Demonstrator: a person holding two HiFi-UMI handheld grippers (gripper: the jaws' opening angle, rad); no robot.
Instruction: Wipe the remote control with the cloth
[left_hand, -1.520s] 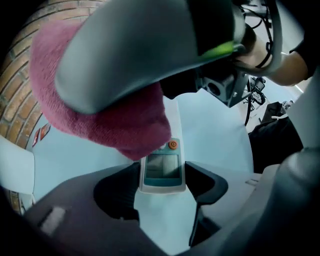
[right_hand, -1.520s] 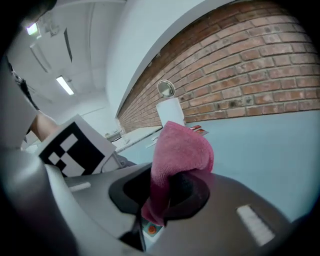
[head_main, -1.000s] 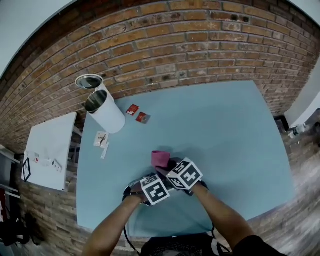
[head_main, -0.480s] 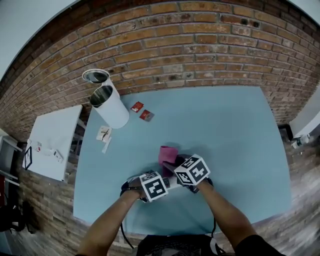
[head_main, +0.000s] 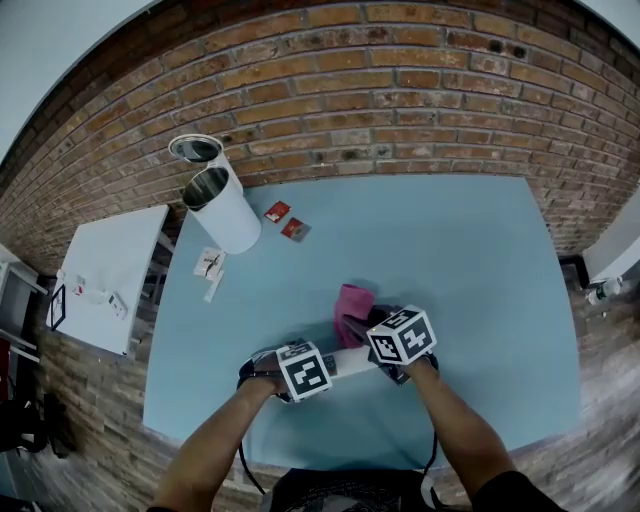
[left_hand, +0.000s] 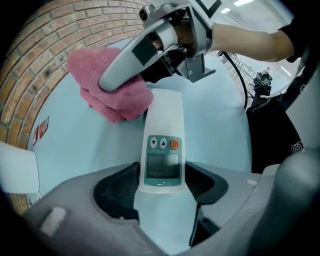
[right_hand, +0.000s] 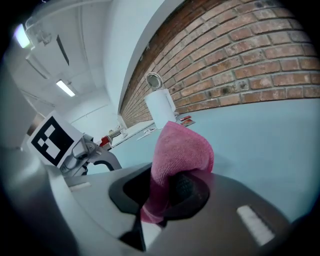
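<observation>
Left gripper view showed my left claw (left_hand: 162, 192) clamped across the near end of the white remote control (left_hand: 162, 145), which lay flat on the blue tabletop (left_hand: 90, 150). I saw my right claw (right_hand: 167, 195) pinched shut on the pink cloth (right_hand: 180, 147). The bunched cloth sat right at the remote's far end, on its left side.

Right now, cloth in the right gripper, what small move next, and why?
Probably drag the right gripper with its pink cloth along the remote control toward the buttons. The cloth sits at the remote's far end, mostly off to one side, the button face is bare, and the left gripper pins the near end.
</observation>
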